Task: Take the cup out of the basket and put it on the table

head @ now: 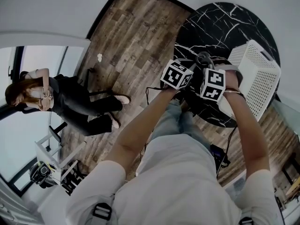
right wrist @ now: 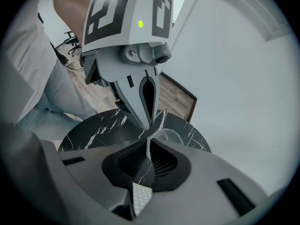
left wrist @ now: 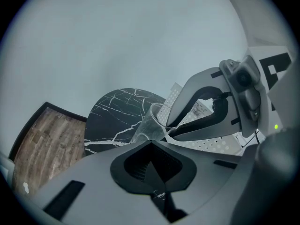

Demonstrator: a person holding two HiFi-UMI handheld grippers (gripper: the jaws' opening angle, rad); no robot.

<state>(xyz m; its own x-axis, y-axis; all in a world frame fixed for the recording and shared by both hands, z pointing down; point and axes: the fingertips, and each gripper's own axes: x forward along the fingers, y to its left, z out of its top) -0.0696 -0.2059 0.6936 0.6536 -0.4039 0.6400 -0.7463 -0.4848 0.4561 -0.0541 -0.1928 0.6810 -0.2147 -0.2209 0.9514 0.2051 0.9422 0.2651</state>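
A clear, thin-walled plastic cup hangs tilted over the round black table, whose top is marble-patterned with white veins. It is out of the white perforated plastic basket, a squarish tub that sits at the right of the table.

The left gripper view shows the left gripper with its grey jaws drawn together at the cup's lower wall. The same view shows the other tool's curved jaws nipping the rim from the right. In the right gripper view, the right gripper is pinched almost fully closed on a thin pale edge of the cup. The cup's round outline lies just right of that gripper's tips.

The head view hides the cup behind the two marker cubes. It shows both bare forearms reaching forward, nearly parallel, with the grippers side by side above the near edge of the table. The floor is wood plank, and a person sits far left.
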